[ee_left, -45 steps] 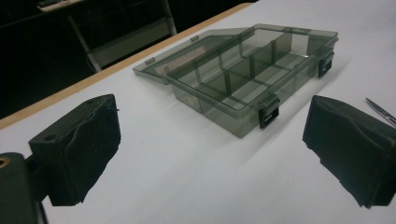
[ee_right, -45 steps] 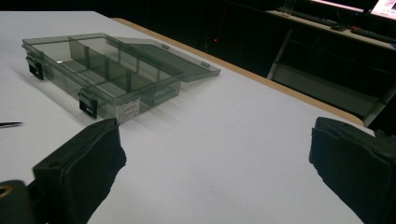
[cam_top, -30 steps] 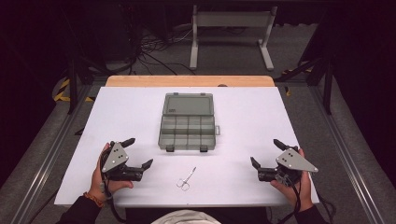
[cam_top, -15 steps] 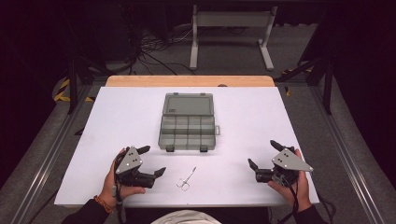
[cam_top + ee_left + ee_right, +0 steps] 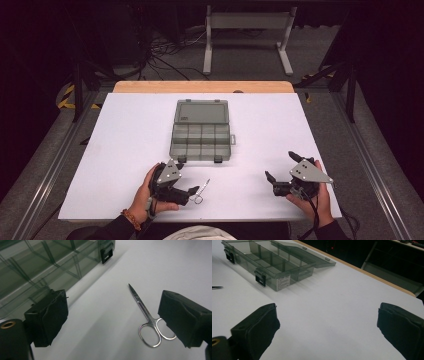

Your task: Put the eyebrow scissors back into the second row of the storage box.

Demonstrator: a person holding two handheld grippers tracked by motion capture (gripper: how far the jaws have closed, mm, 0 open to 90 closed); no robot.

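You've got a white table top [image 5: 125, 145] with a bare wooden strip [image 5: 202, 87] along its far edge at 12 o'clock. Floor [image 5: 320, 60] is grey carpet, brightly lit near the table, falling off to black at 10 and 2 o'clock. A white metal stand [image 5: 248, 22] sits on it at 12, a tangle of black cables [image 5: 167, 50] at 11. Yellow-black hazard tape [image 5: 65, 95] at 9 to 10 o'clock. Metal rails [image 5: 47, 172] run along both sides of the table, 9 and 3 o'clock.
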